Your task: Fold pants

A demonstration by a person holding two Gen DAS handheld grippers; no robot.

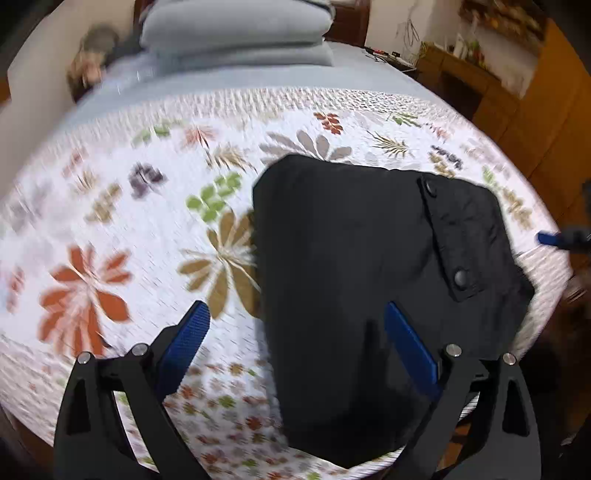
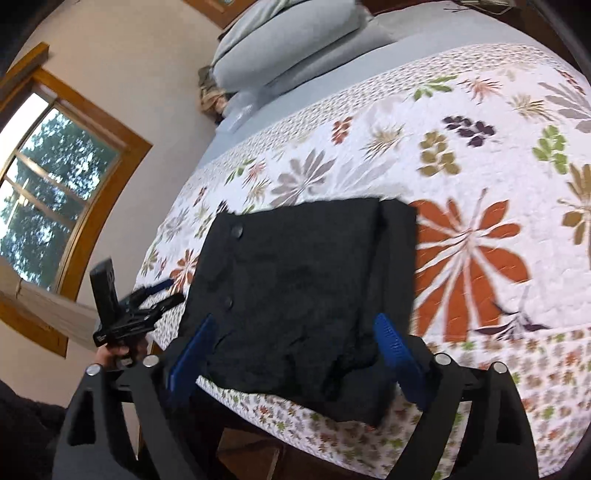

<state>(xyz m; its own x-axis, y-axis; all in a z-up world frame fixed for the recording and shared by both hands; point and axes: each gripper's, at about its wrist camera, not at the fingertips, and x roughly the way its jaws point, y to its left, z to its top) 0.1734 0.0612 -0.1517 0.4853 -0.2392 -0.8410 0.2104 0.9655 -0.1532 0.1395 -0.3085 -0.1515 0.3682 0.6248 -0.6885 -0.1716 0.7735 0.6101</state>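
Note:
The black pants [image 1: 351, 277] lie folded into a compact rectangle on the flowered quilt [image 1: 110, 229] near the bed's front edge; a buttoned pocket flap faces up. They also show in the right wrist view [image 2: 295, 288]. My left gripper [image 1: 295, 314] is open and empty, hovering over the pants' left edge. My right gripper [image 2: 293, 325] is open and empty above the pants' near edge. The other gripper [image 2: 162, 291] shows at the left of the right wrist view, and a blue fingertip [image 1: 550, 238] at the right edge of the left wrist view.
Grey pillows [image 1: 236, 33] are stacked at the head of the bed. A wooden cabinet [image 1: 517, 96] stands at the far right. A wood-framed window [image 2: 48, 177] is in the wall beside the bed. The bed's edge runs close under both grippers.

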